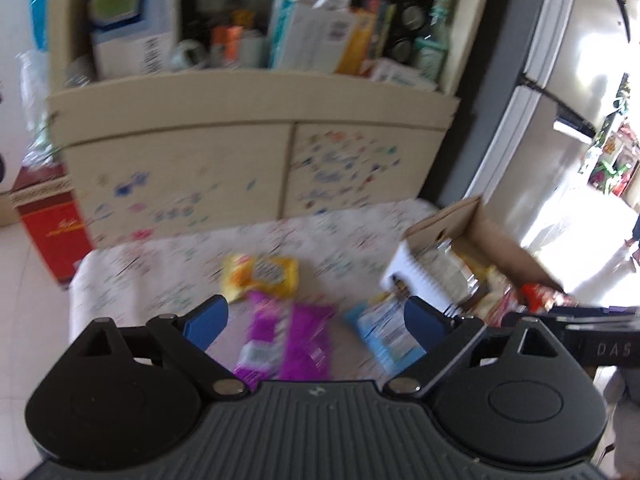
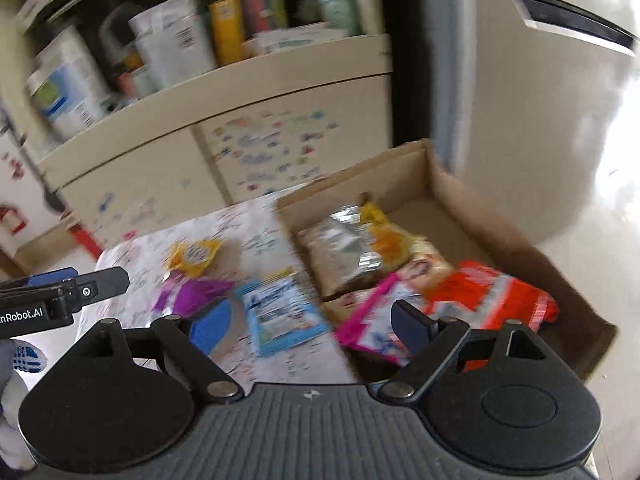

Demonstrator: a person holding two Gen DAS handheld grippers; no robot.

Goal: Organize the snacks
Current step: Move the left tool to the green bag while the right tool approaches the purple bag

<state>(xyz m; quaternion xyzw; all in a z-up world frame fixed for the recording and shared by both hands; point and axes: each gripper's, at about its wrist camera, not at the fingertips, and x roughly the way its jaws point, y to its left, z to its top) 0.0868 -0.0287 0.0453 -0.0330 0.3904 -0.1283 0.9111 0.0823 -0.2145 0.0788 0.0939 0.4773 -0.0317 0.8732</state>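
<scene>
reading "das" on right claw

cabinet: scribbled doors | shelf: cartons, bottles | red box on floor

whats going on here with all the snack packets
A person with a tool in each hand is sorting snacks into a cardboard box. Both the left tool and right tool are open and empty. A yellow packet, purple packet and blue packet lie on the table; several packets are already boxed.
</scene>
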